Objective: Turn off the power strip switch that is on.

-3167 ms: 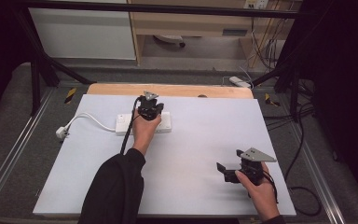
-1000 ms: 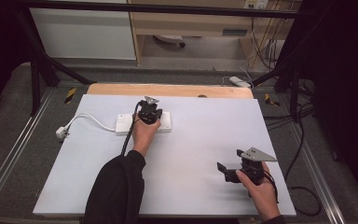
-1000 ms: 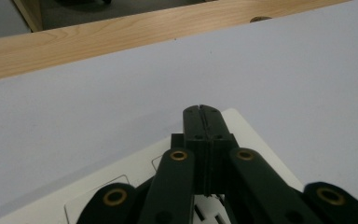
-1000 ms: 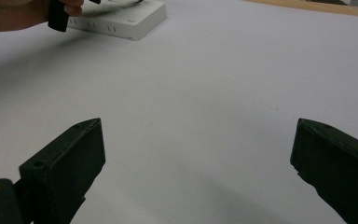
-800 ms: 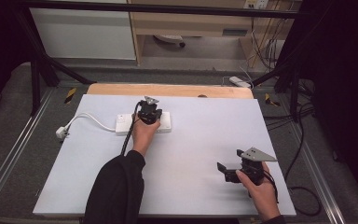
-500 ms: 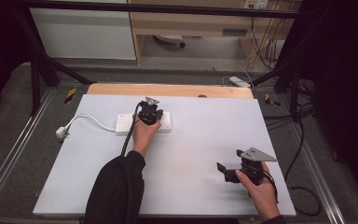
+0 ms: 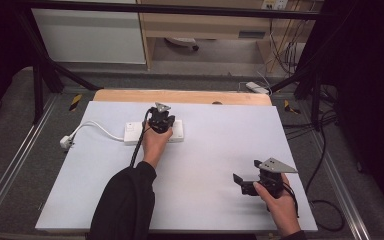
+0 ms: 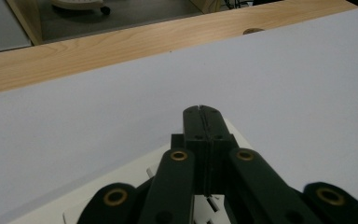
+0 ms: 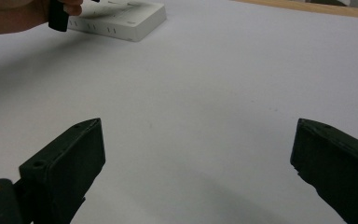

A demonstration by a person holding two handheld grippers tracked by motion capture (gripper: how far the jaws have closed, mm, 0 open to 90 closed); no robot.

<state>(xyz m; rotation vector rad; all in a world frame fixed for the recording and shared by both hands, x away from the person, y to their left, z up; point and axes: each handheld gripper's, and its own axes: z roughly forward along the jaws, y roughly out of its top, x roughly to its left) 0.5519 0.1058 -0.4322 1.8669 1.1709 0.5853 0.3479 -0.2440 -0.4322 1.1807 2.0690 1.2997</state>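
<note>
Nothing moved since earlier frames. Left tool (image 7: 160,119) pressed together atop white rigid plastic power strip (image 7: 176,131), possibly pressing switch. Right tool (image 9: 193,175) spread, idle on white counter (image 7: 215,150). Strip light, slippery; grip long sides.

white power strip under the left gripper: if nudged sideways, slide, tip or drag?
The power strip lies flat and low on the smooth white table, so it would probably slide, not tip. Its white cord curves off to a plug past the table's edge and may tug or pivot it. It looks like rigid plastic, likely light.
</note>
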